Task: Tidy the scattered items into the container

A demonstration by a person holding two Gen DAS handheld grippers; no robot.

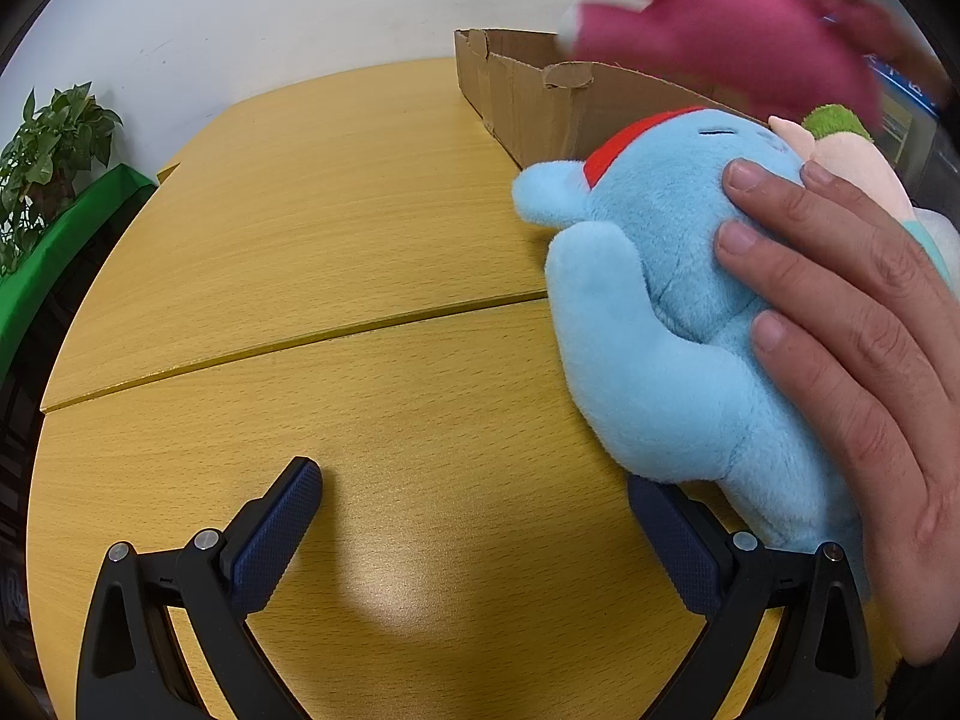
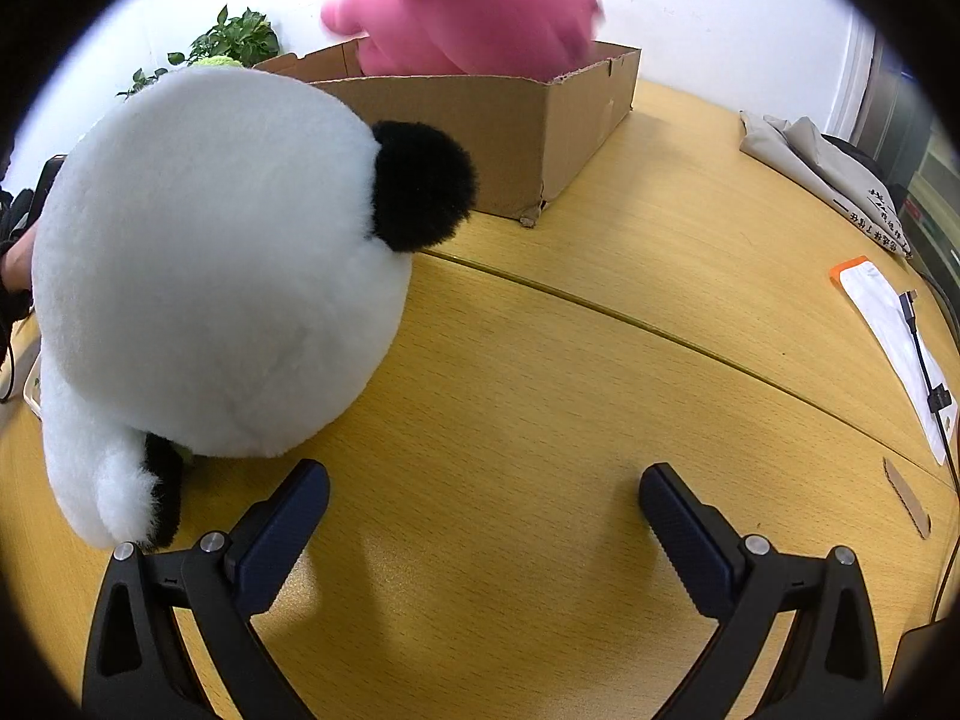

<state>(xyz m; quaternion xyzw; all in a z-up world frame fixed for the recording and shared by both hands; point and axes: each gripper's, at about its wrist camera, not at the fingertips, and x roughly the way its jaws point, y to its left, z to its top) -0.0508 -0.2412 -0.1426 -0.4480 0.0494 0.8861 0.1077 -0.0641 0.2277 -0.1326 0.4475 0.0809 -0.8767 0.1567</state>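
Observation:
A light blue plush toy (image 1: 666,312) with a red patch lies on the wooden table at the right, with a bare hand (image 1: 858,336) resting on it. My left gripper (image 1: 474,498) is open and empty, its right finger just under the toy's lower end. A blurred pink plush (image 1: 720,18) hangs in the air above the cardboard box (image 1: 528,96). In the right wrist view, the pink plush (image 2: 474,6) is over the open box (image 2: 516,126). A white and black panda plush (image 2: 222,264) sits left of my open, empty right gripper (image 2: 483,498).
A peach and green plush (image 1: 840,150) lies behind the blue one. A potted plant (image 1: 48,150) and a green ledge stand at the far left. Grey cloth (image 2: 834,174), a white packet (image 2: 888,336) and a cable lie at the table's right edge.

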